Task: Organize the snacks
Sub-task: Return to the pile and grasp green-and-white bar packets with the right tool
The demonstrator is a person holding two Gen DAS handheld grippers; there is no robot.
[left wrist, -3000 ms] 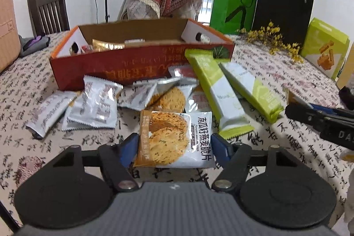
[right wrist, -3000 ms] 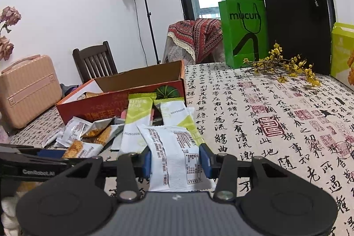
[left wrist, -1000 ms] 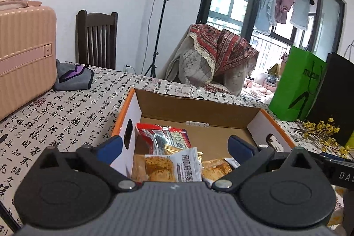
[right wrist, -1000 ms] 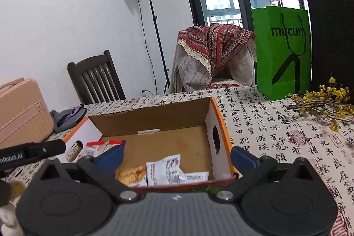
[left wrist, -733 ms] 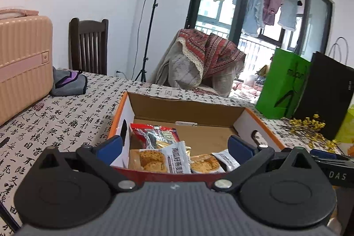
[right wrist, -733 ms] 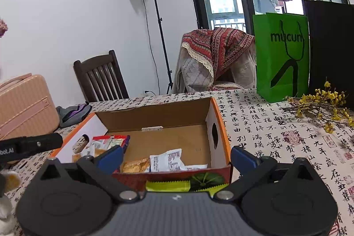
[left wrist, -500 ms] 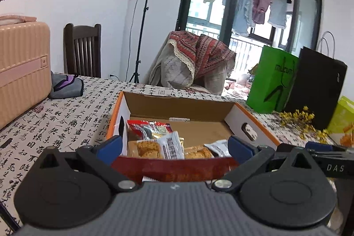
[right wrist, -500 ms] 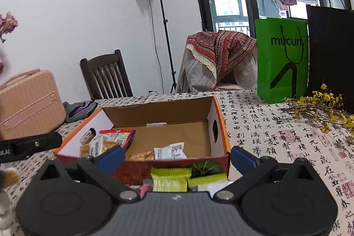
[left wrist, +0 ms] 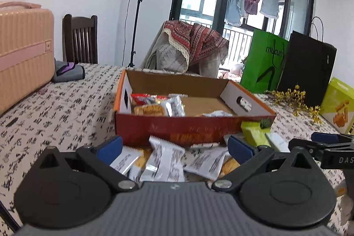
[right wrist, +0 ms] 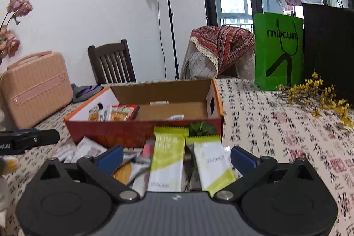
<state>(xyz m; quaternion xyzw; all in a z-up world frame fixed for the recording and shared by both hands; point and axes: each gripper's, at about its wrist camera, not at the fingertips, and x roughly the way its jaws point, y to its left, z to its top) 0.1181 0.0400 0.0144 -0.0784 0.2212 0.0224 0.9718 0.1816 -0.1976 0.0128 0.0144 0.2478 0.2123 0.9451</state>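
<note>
An open red-orange cardboard box (left wrist: 194, 127) (right wrist: 143, 132) stands on the table with several snack packets inside, among them a cracker packet (left wrist: 150, 108) and a red packet (right wrist: 124, 112). In front of the box lie loose white snack packets (left wrist: 166, 158) and two green-and-white bars (right wrist: 168, 163) (right wrist: 212, 165). My left gripper (left wrist: 174, 147) is open and empty above the white packets. My right gripper (right wrist: 177, 155) is open and empty above the green bars. Each gripper shows at the edge of the other's view.
A pink suitcase (left wrist: 22, 52) and a grey pouch (left wrist: 68, 72) sit at the table's left. A green bag (right wrist: 278, 50), a black bag (right wrist: 327, 48), yellow flowers (right wrist: 320, 92) and a green snack box (left wrist: 338, 103) stand at the right. Chairs stand behind.
Both grippers released their packets into the box, opened, and drew back and down toward the loose snacks in front of the box.
</note>
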